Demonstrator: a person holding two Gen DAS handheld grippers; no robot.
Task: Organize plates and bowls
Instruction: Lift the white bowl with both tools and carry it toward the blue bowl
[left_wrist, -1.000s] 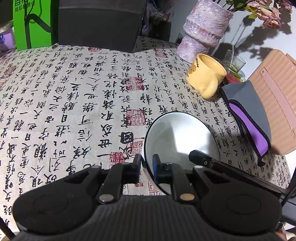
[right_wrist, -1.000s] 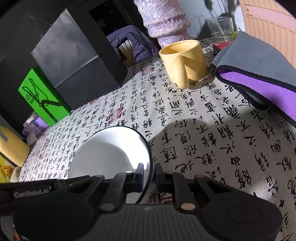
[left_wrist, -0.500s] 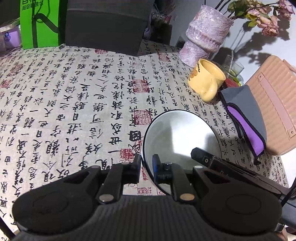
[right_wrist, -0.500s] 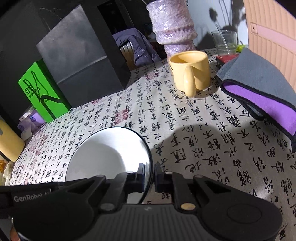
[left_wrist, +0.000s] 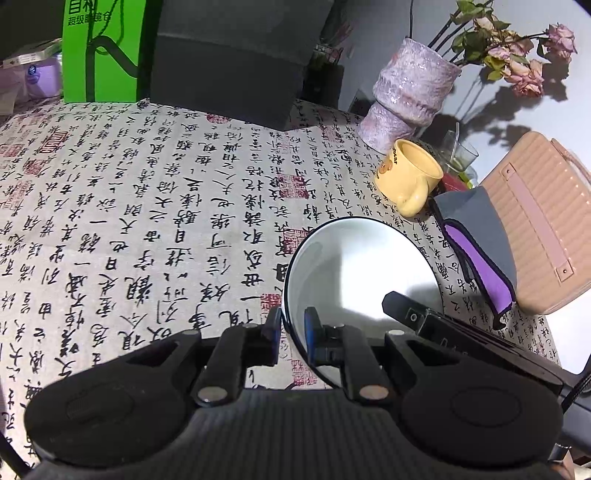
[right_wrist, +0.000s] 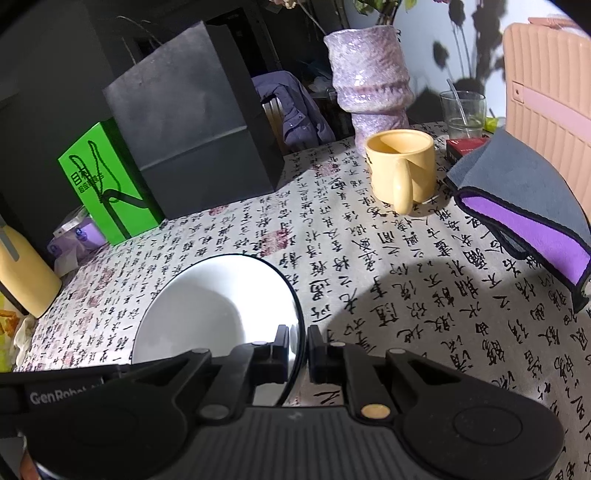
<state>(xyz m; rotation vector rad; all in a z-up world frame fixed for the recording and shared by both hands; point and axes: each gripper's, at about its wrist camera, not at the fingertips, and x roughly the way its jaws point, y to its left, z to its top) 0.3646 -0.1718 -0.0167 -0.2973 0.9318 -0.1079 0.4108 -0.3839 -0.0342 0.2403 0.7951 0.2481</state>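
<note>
Glossy white bowl (left_wrist: 364, 266), matt printed cloth tablecloth (left_wrist: 147, 221); rough glazed vase (right_wrist: 371, 77), smooth yellow mug (right_wrist: 400, 168)

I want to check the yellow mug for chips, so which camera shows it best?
The right wrist view: the yellow mug stands upright and large there, handle toward the camera, rim and part of the inside visible. The left wrist view shows it smaller and tilted by the lens, though its printed side appears there.

A table draped in a cream cloth (left_wrist: 155, 206) printed with black calligraphy and red seals fills the view ahead of the jaws. Beyond them, at its far edge, stand a black box (right_wrist: 192, 122), a green carton (right_wrist: 107, 184) and a mottled purple vase (right_wrist: 373, 74) of faded roses. Hard light throws the flowers' shadows onto the pale wall (left_wrist: 480, 107) behind.
</note>
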